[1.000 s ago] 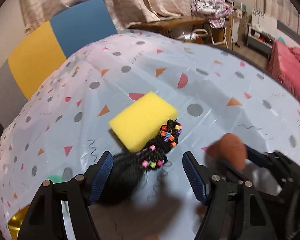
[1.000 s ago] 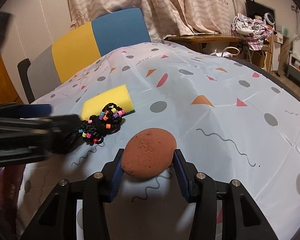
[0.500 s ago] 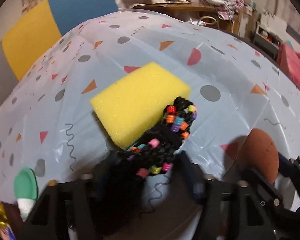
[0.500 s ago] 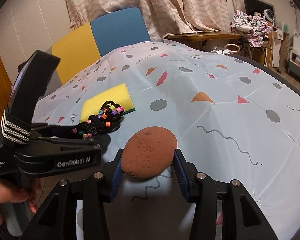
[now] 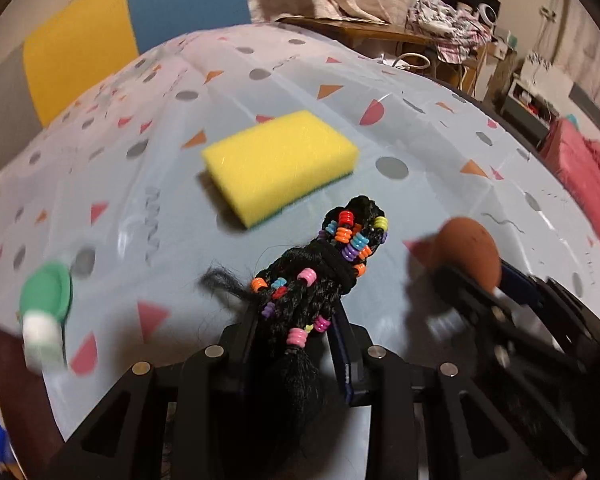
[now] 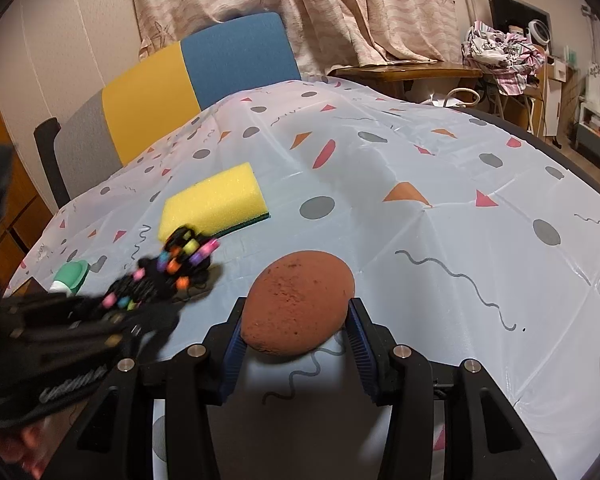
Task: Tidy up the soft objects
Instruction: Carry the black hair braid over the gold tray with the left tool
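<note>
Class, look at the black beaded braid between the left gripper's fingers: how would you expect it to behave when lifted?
The braid will probably flop: it is loose hair, already bending beyond the closing left gripper. It looks light. Its smooth beads might slip, though the fibres should grip.

You have a black braid (image 5: 320,280) with bright beads lying on the dotted tablecloth, one end between closing jaws. Your yellow sponge (image 5: 280,164) lies flat just behind it. Your round brown sponge (image 6: 298,302) sits squeezed between blue pads.
</note>
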Motion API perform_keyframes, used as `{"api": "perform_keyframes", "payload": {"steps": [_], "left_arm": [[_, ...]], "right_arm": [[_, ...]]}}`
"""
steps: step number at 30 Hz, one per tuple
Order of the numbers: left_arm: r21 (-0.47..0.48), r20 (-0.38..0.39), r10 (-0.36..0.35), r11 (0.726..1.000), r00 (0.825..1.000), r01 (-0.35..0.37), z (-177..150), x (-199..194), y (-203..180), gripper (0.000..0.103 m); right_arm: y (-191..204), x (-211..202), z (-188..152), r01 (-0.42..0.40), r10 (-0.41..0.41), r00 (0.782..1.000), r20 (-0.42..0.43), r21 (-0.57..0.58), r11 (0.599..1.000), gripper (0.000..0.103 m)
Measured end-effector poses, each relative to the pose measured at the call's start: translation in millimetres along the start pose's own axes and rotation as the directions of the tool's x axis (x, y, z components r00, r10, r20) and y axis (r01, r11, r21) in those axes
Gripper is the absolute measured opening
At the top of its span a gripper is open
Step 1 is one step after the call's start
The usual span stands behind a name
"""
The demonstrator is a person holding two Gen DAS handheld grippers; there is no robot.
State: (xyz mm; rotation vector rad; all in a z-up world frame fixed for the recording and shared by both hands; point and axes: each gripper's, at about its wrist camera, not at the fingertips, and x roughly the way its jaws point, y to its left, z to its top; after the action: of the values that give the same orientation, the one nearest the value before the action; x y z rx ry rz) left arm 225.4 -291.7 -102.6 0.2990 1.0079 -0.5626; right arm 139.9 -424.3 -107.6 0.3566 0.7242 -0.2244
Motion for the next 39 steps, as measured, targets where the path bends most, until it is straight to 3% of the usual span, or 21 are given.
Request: {"api": "perform_keyframes", "payload": {"steps": [8, 19, 29, 39], "left_arm": [[-0.124, 0.008, -0.087, 0.988, 0.996, 0.087, -40.8, -29.0, 7.3, 0.031], [-0.193, 0.141, -0.159, 0.964, 0.977, 0.184, -84.2, -94.0, 18.3, 0.031], [-0.259, 0.263, -0.129, 0.945, 0.956, 0.199, -121.0, -154.8, 52.8, 0.031], [-0.4, 0.312, -0.046, 0.9, 0.949, 0.175, -171.2, -195.1, 118.4, 0.031]], "right_arm": [[0.6, -0.2, -0.9, 0.008, -0.008, 1.0, 0.0, -0.006, 1.0, 0.048], [6.2, -0.7, -2.2, 0.035, -0.035, 0.999, -0.002, -0.035, 0.999, 0.048], [12.6, -1.1, -2.5, 0.062, -0.063, 0.998, -0.002, -0.069, 0.996, 0.049], [20.3, -1.3, -3.4, 0.094, -0.094, 0.996, 0.003, -0.109, 0.99, 0.049]]}}
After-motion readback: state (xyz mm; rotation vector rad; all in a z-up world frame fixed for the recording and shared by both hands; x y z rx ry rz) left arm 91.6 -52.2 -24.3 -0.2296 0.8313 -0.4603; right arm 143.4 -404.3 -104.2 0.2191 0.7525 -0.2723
